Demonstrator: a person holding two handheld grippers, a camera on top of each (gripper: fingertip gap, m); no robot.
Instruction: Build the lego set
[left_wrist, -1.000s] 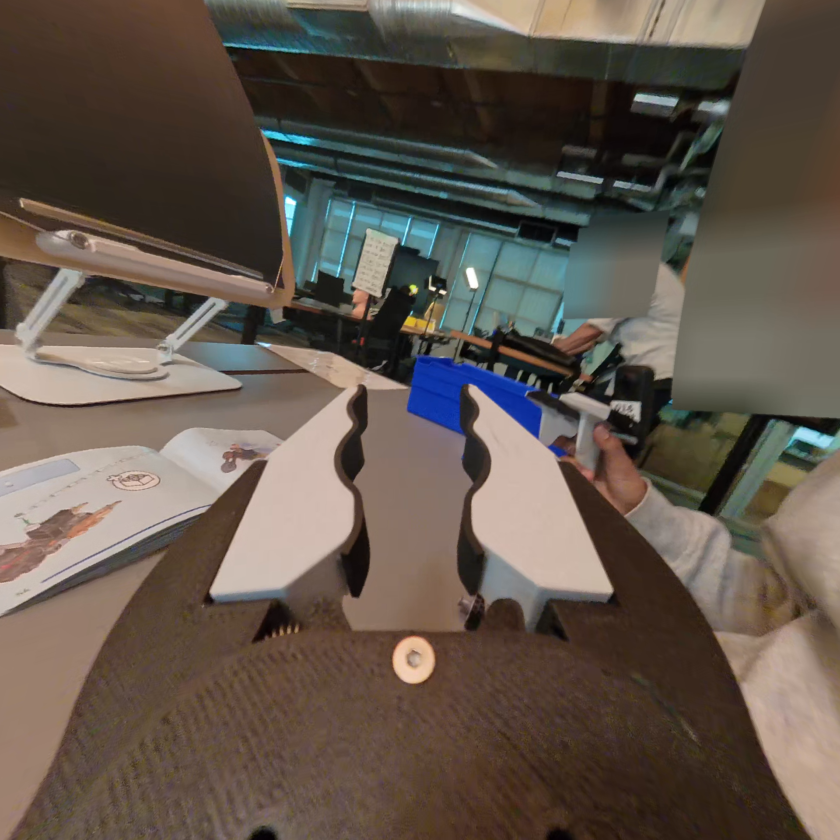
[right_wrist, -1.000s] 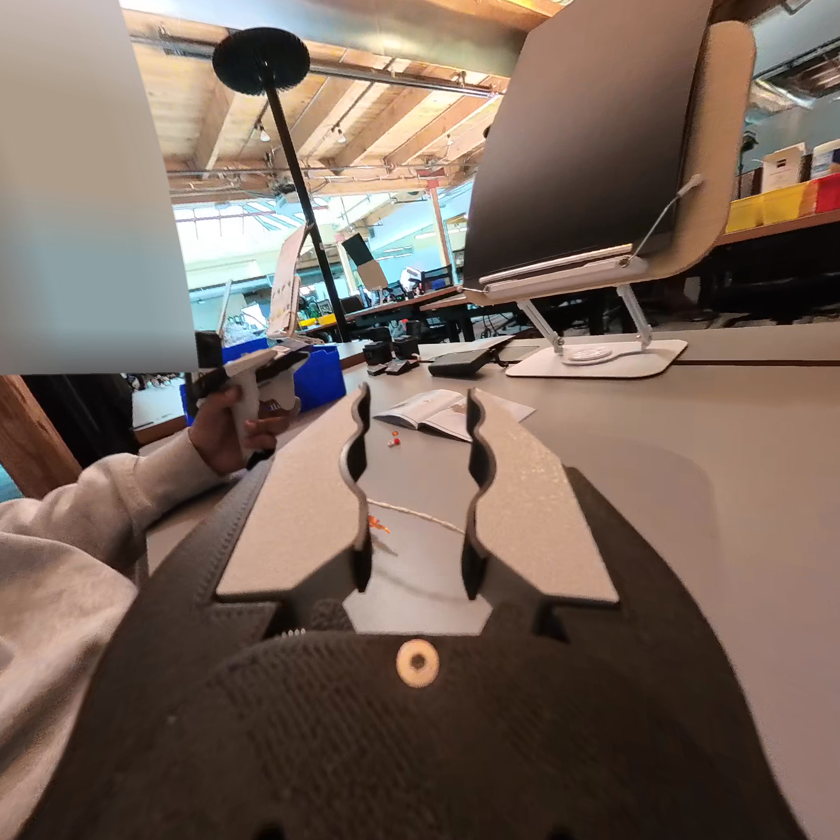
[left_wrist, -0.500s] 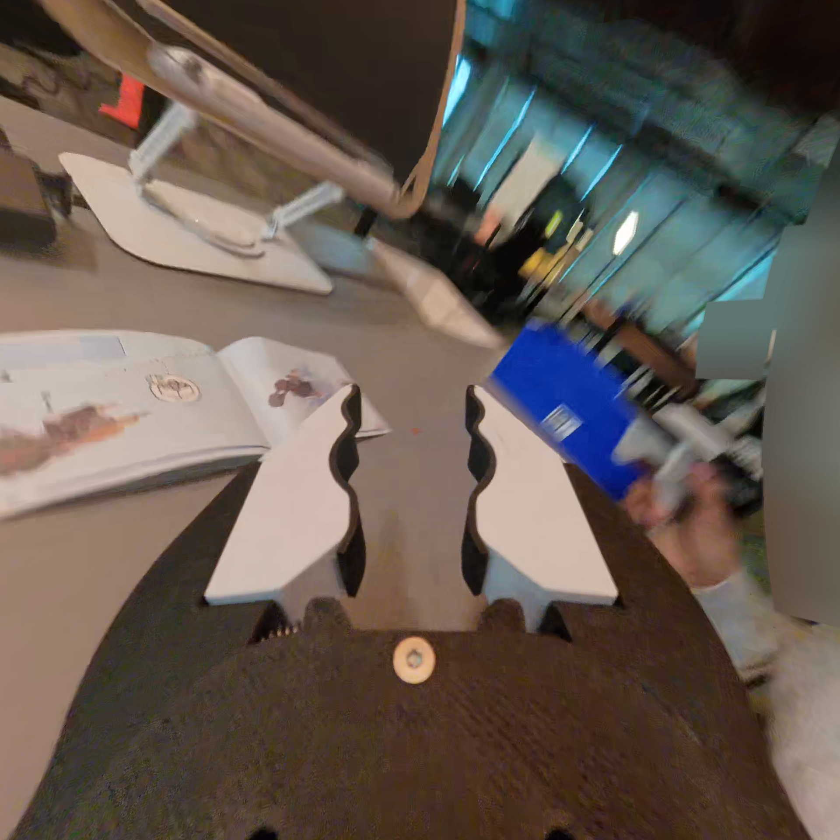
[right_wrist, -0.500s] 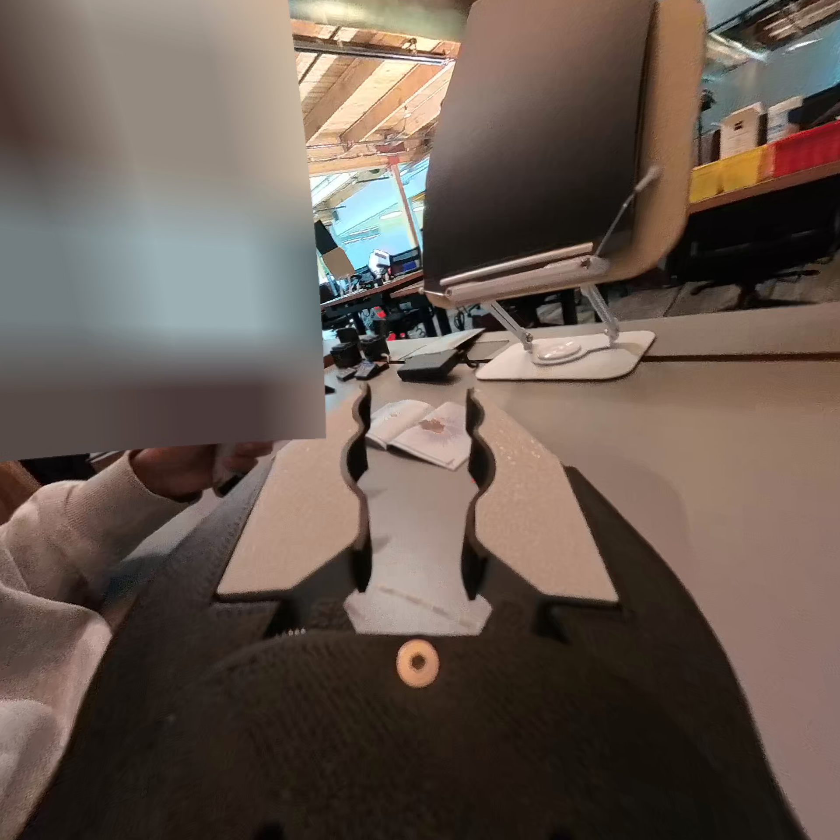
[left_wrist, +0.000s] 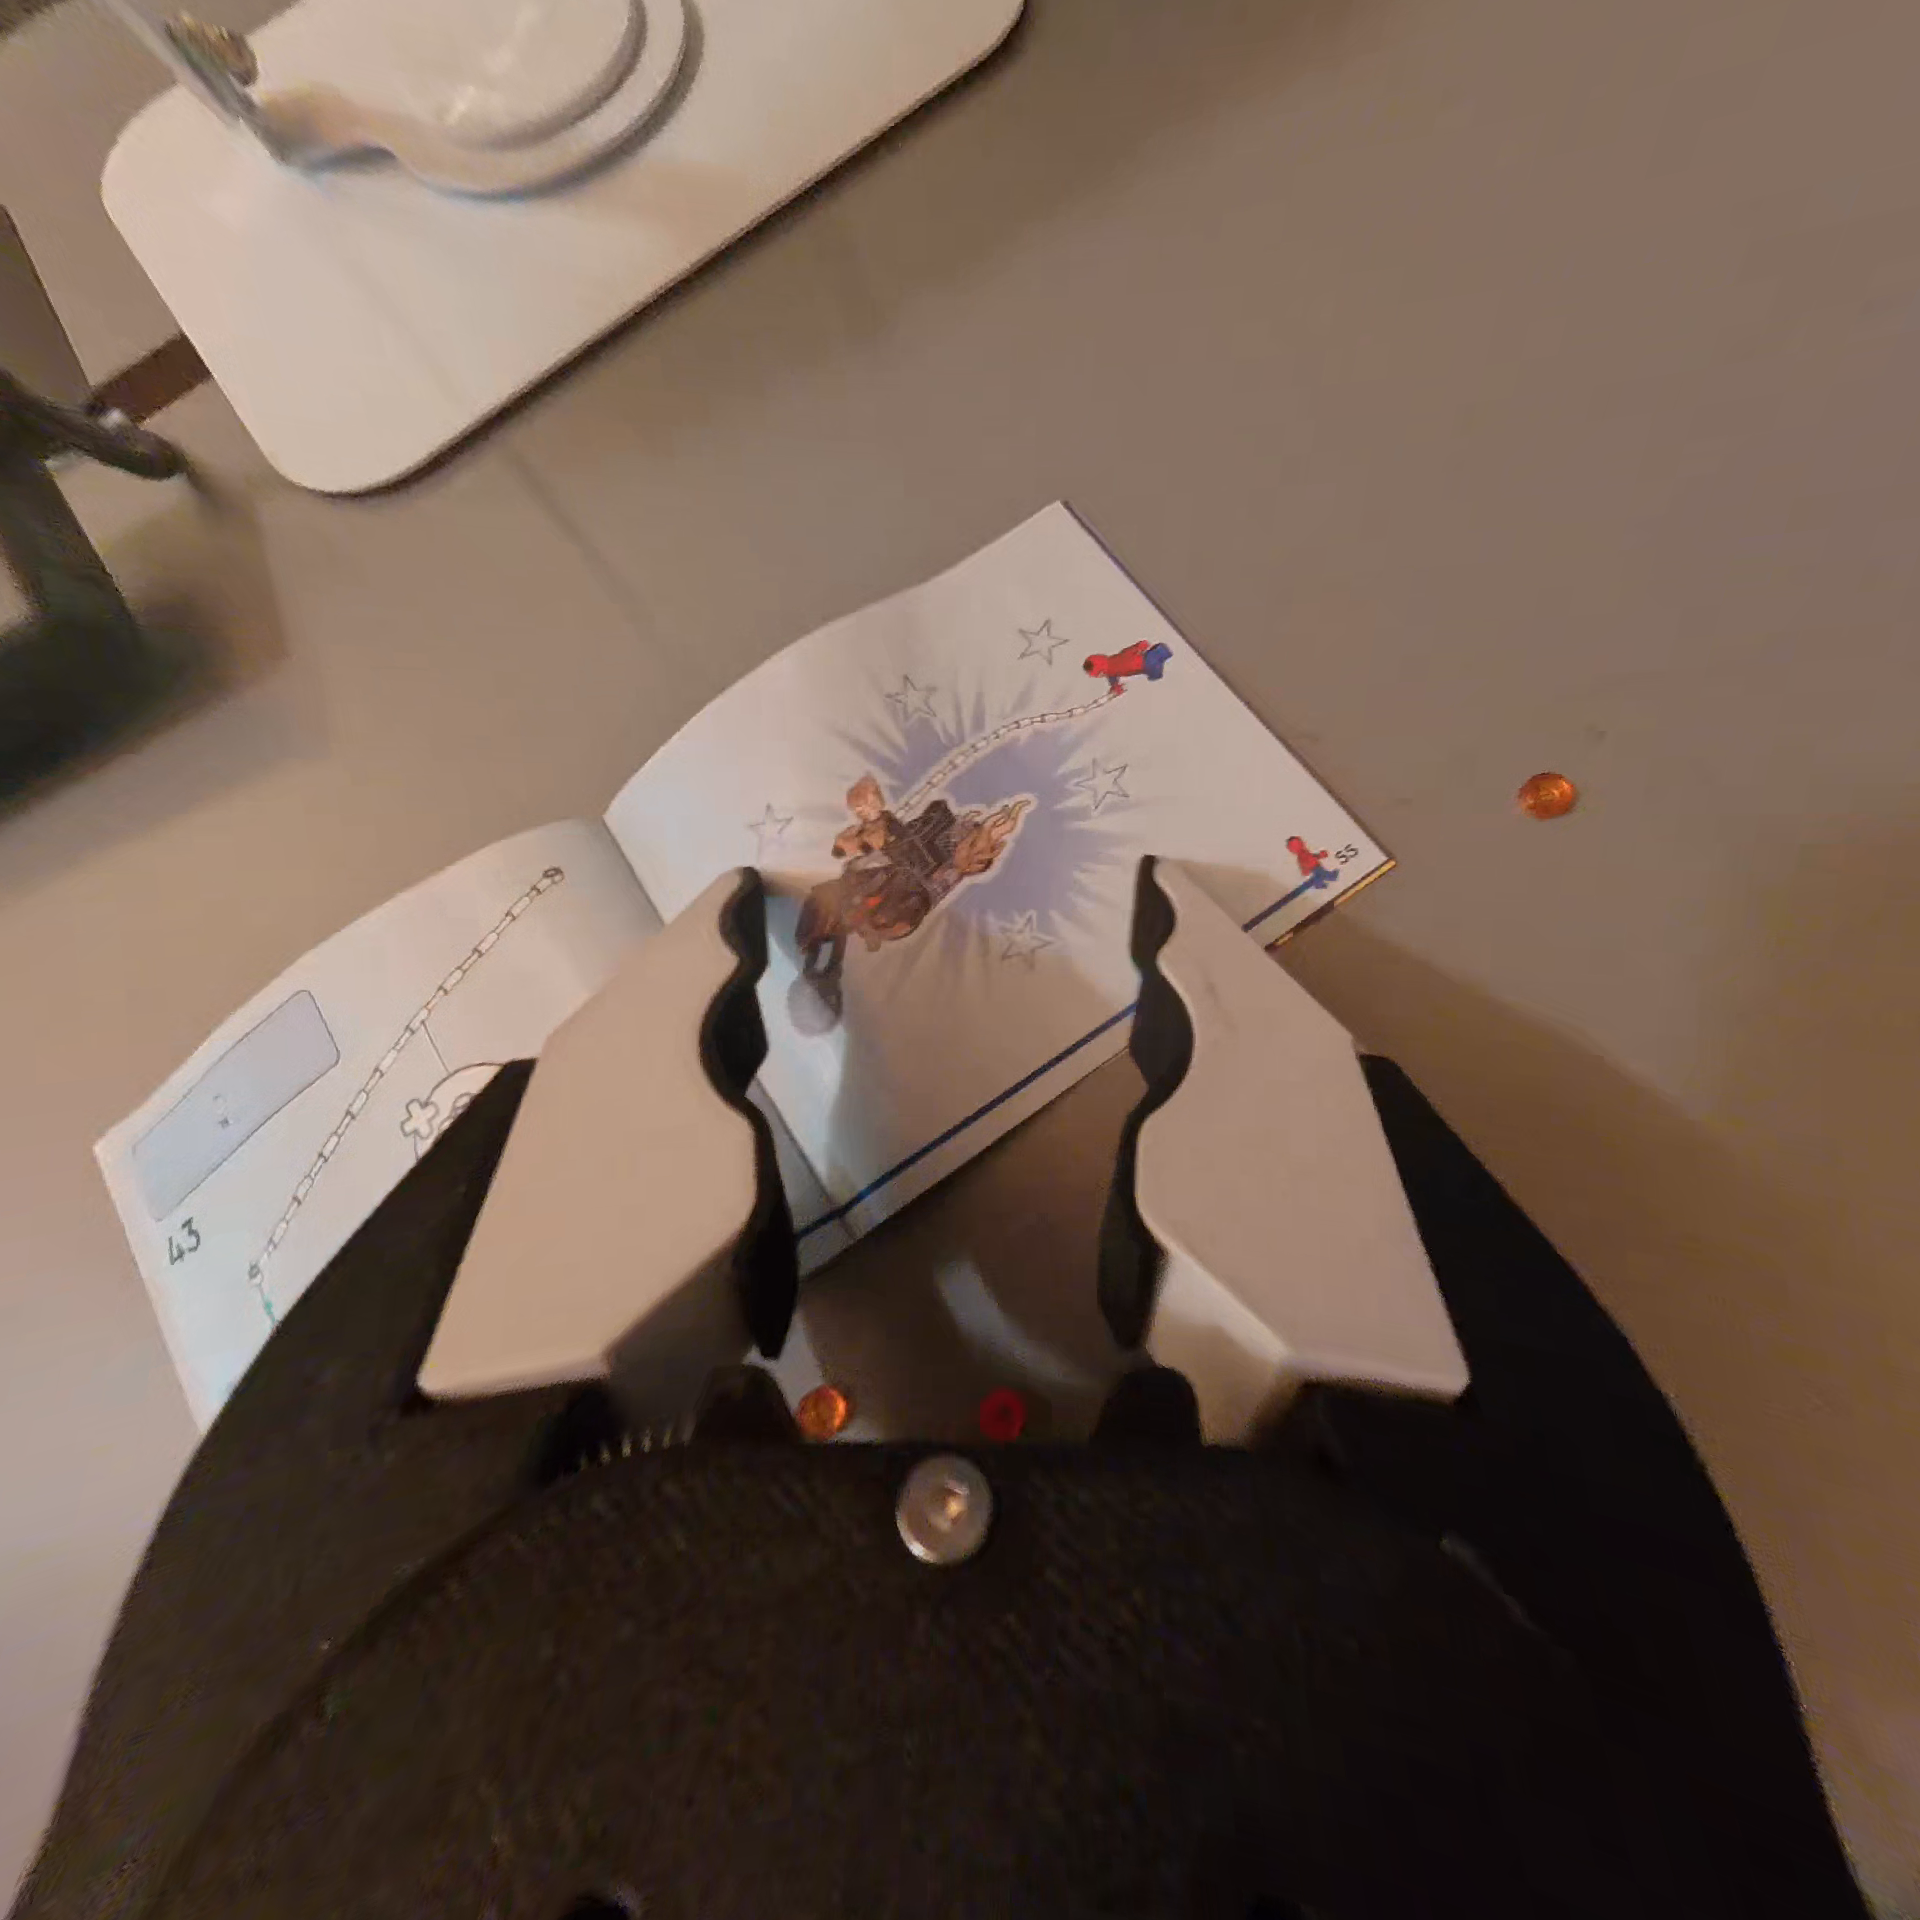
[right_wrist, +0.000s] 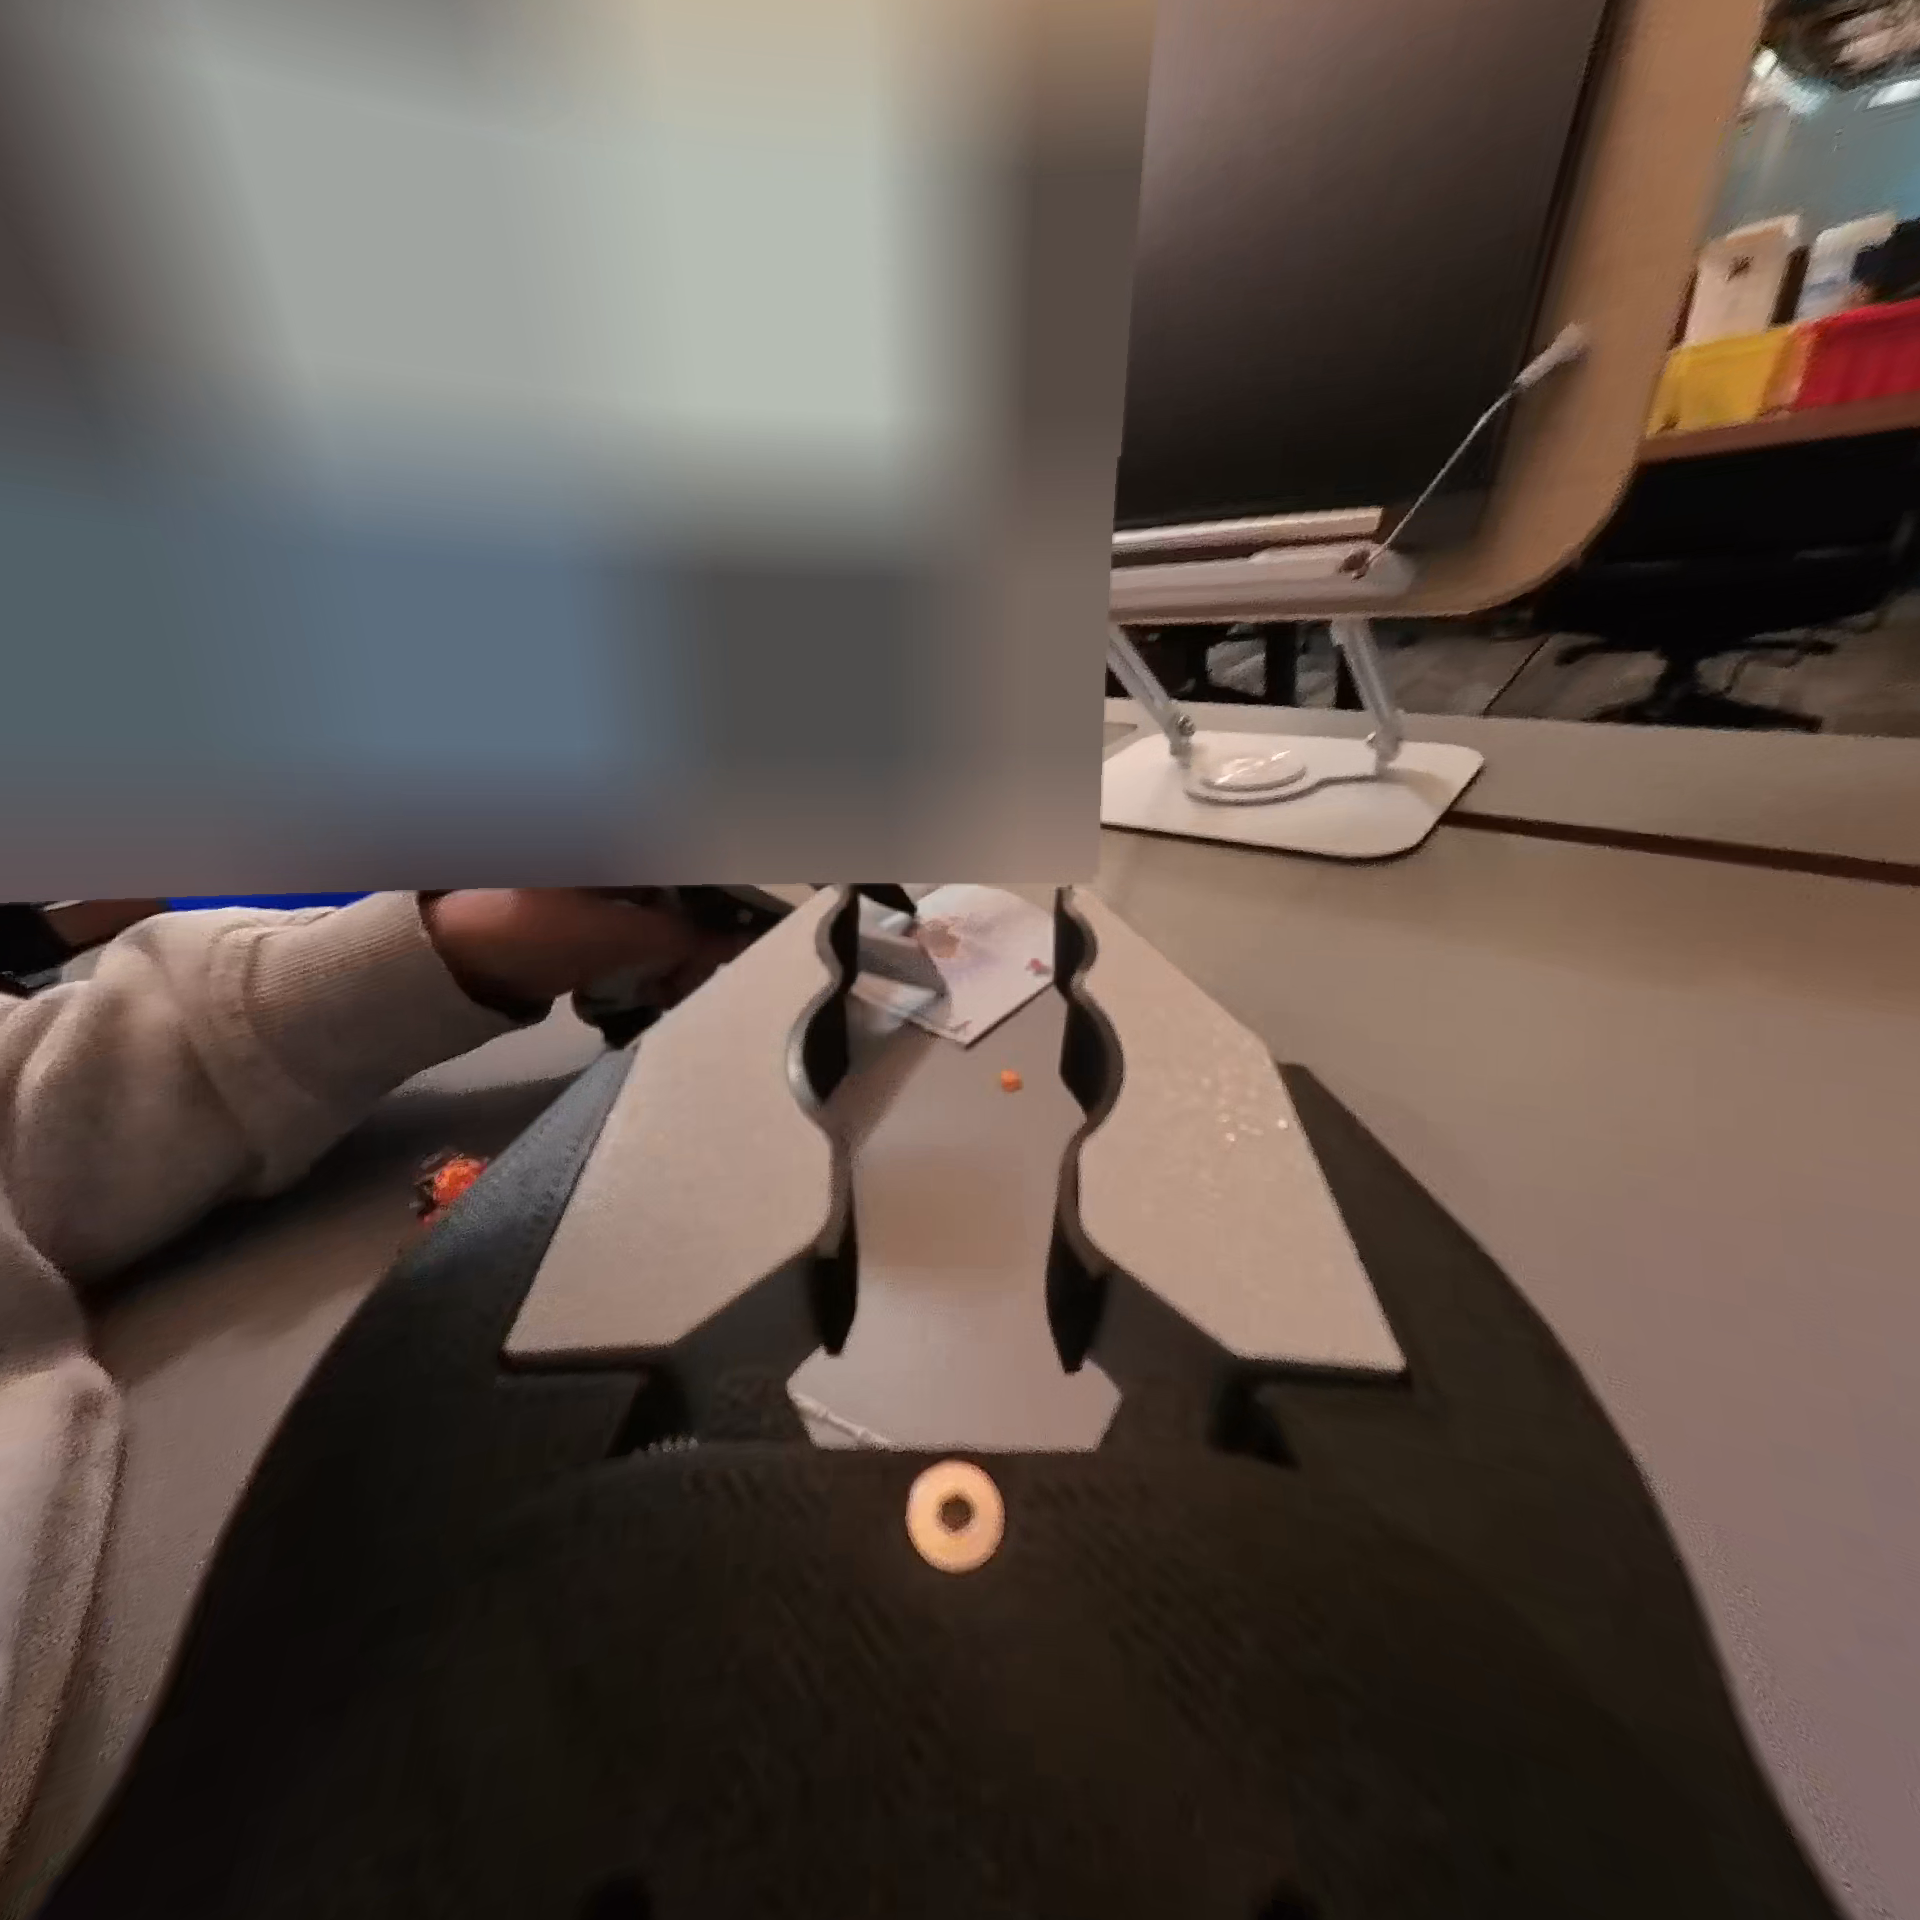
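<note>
An open instruction booklet (left_wrist: 935, 790) lies on the grey table. My left gripper (left_wrist: 948, 883) hangs over its right page, pointing down, open and empty. An orange round stud (left_wrist: 821, 1411) and a red round stud (left_wrist: 1002, 1413) lie on the table low between its fingers. Another orange stud (left_wrist: 1547, 796) lies right of the booklet. My right gripper (right_wrist: 954, 914) is open and empty, low over the table, pointing at the booklet (right_wrist: 987, 977) and an orange stud (right_wrist: 1009, 1082). A small orange and dark lego cluster (right_wrist: 449, 1179) lies to its left.
A white stand base (left_wrist: 468, 260) sits beyond the booklet and carries a dark screen (right_wrist: 1351, 312). A dark object (left_wrist: 52, 623) is at the far left. A sleeved arm (right_wrist: 208, 1049) reaches across the table. Yellow and red bins (right_wrist: 1766, 364) stand on a far shelf. The grippers' ends are close to 25 centimeters from one another.
My left gripper has tipped down from facing the room to looking at the booklet, and its jaws have opened wider. My right gripper has swung a little towards the booklet.
</note>
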